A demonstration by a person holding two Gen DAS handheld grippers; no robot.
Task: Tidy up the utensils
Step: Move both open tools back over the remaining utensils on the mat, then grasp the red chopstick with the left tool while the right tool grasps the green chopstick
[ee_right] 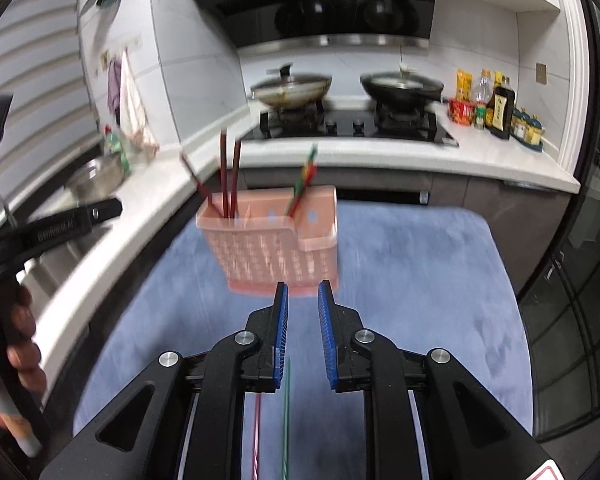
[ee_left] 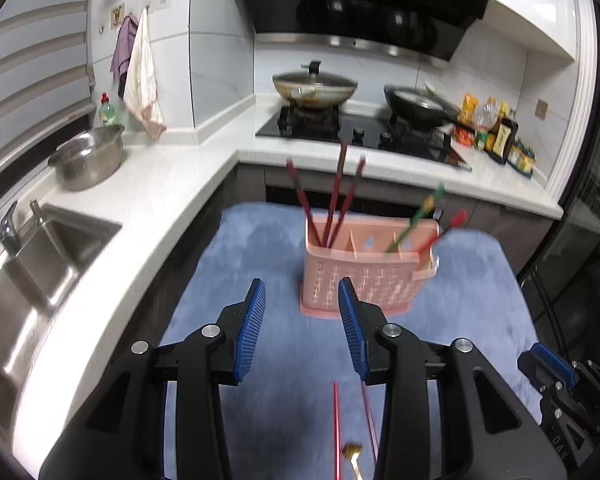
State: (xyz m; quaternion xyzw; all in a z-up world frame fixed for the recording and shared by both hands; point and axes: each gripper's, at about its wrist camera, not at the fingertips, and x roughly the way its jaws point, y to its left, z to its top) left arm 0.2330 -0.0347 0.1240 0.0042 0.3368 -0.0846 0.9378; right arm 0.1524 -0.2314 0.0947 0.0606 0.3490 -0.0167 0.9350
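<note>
A pink slotted utensil caddy [ee_left: 380,280] [ee_right: 268,256] stands on a blue mat [ee_left: 260,248] [ee_right: 420,280]. Dark red chopsticks [ee_left: 334,208] [ee_right: 226,184] lean in its left compartment, and green and red ones [ee_left: 416,220] [ee_right: 302,188] in its right. My left gripper [ee_left: 301,286] is open just short of the caddy, nothing between its pads. My right gripper [ee_right: 304,286] [ee_left: 548,364] shows a narrow, empty gap. Beneath the grippers, a red chopstick [ee_left: 337,428] [ee_right: 257,432], a green one [ee_right: 286,420] and a gold-tipped utensil [ee_left: 354,452] lie loose on the mat.
A white counter wraps around the left and back. It carries a steel sink [ee_left: 40,264], a metal colander [ee_left: 88,156], a hob with two pans [ee_left: 314,88] and sauce bottles [ee_left: 496,132]. A hand [ee_right: 20,344] holds the left gripper's handle at the left edge.
</note>
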